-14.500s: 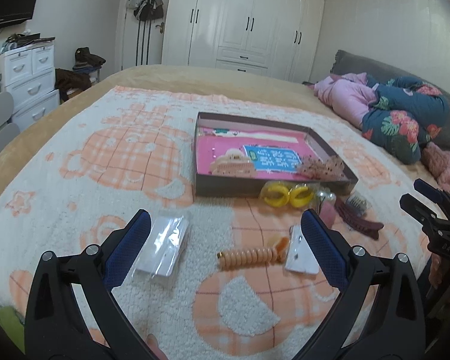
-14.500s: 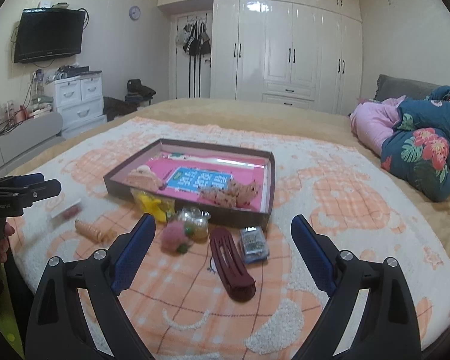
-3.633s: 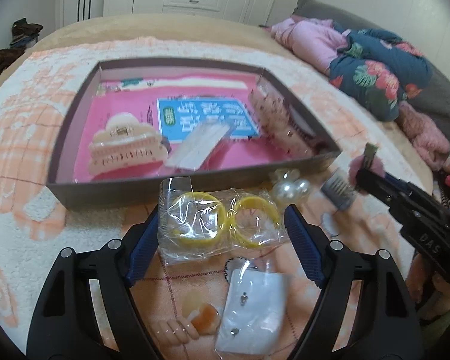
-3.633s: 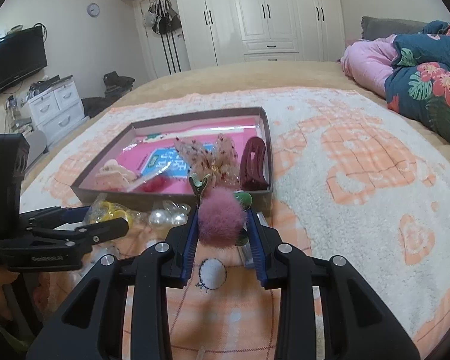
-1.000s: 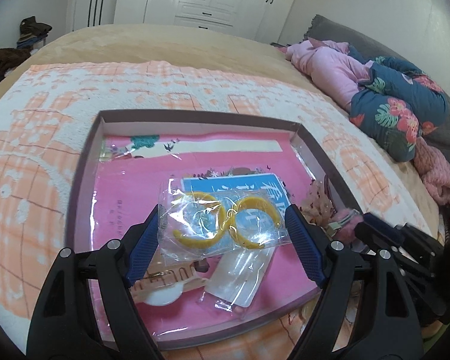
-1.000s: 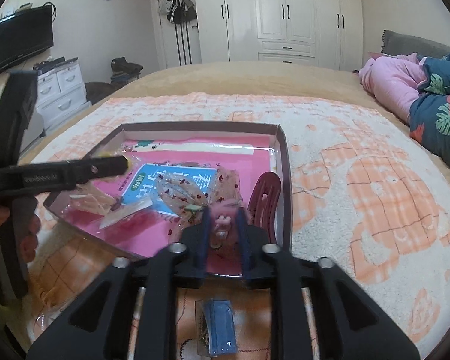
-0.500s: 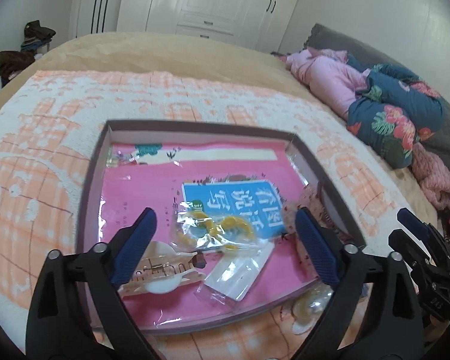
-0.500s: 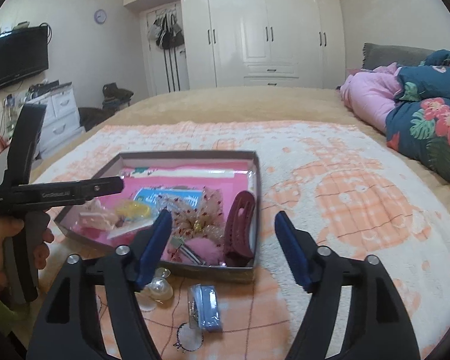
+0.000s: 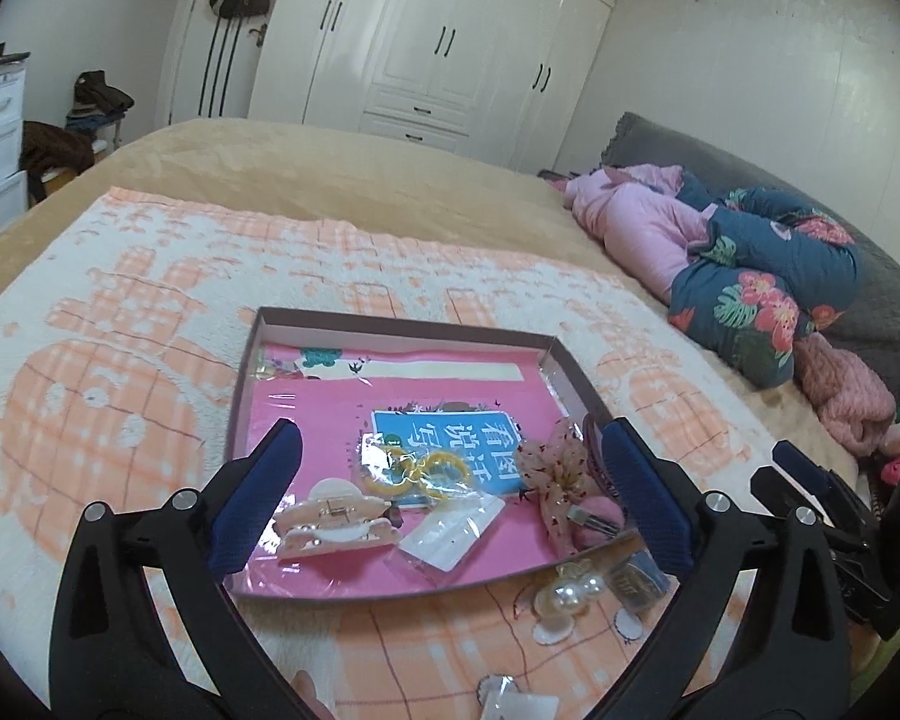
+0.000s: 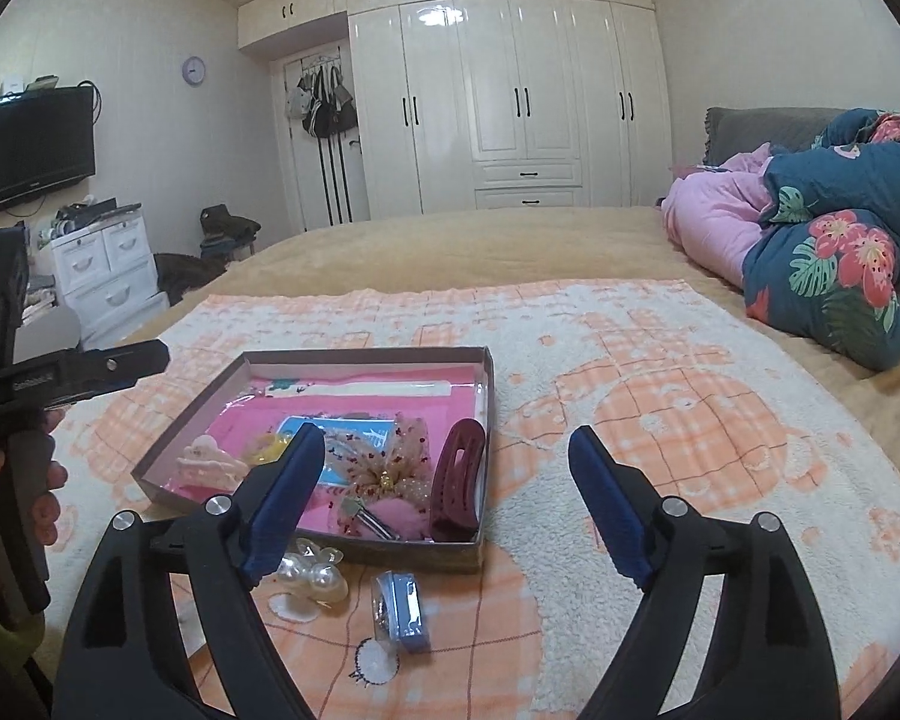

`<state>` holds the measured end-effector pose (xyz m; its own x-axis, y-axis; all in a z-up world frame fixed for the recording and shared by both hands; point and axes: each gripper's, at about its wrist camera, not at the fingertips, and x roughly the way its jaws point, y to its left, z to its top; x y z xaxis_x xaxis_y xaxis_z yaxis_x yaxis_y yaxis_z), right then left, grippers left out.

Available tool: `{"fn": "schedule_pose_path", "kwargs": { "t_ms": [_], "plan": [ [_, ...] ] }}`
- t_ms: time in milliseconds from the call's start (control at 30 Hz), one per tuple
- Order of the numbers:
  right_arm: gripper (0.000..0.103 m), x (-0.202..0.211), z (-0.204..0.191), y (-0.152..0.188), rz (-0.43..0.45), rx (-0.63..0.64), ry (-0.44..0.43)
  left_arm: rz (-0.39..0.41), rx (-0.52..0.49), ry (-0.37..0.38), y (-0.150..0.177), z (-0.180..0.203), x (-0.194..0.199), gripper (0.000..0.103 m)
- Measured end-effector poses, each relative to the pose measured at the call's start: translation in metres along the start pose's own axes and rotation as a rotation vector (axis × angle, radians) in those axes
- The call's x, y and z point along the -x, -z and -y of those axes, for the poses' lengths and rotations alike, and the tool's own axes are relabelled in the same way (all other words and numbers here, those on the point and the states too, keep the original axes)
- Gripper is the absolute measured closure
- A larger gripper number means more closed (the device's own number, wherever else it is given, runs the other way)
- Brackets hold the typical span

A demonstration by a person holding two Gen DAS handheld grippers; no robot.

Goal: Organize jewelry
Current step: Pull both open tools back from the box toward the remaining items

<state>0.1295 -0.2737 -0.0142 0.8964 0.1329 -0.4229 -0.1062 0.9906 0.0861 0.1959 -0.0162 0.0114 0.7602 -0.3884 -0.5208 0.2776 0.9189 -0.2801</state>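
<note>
A shallow brown box (image 9: 241, 396) with a pink lining sits on the bed; it also shows in the right wrist view (image 10: 487, 396). Inside lie a cream claw clip (image 9: 336, 519), bagged yellow hoops (image 9: 417, 468), a small clear bag (image 9: 453, 534), a dotted bow (image 9: 555, 462), a pink pompom clip (image 10: 393, 516) and a dark red clip (image 10: 457, 483). A pearl clip (image 10: 312, 573) and a blue packet (image 10: 405, 612) lie on the blanket in front of the box. My left gripper (image 9: 450, 498) is open and empty above the box's near side. My right gripper (image 10: 444, 507) is open and empty.
The orange and white blanket (image 10: 660, 420) covers the bed. Bundled pink and floral bedding (image 10: 822, 252) lies at the right. A white packet (image 9: 519, 708) lies near the left gripper's base. A white drawer unit (image 10: 105, 276) stands left of the bed.
Both grippers have pulled back and up from the box. The yellow hoops bag and the pink pompom clip now lie in the box, released.
</note>
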Motion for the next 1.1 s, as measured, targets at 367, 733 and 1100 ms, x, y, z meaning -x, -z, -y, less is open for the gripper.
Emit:
{"fn": "schedule_pose_path", "kwargs": {
  "t_ms": [367, 733, 1100],
  "plan": [
    [0.020, 0.023, -0.004, 0.002, 0.017, 0.009, -0.018, 0.030, -0.022, -0.012, 0.016, 0.008, 0.034, 0.011],
    [0.019, 0.037, -0.010, 0.006, 0.017, 0.027, -0.029, 0.026, -0.018, -0.043, 0.033, -0.001, 0.054, 0.011],
    [0.019, 0.044, -0.020, 0.020, -0.011, 0.062, -0.047, 0.024, -0.015, -0.067, 0.049, -0.006, 0.069, 0.011]
  ]
}}
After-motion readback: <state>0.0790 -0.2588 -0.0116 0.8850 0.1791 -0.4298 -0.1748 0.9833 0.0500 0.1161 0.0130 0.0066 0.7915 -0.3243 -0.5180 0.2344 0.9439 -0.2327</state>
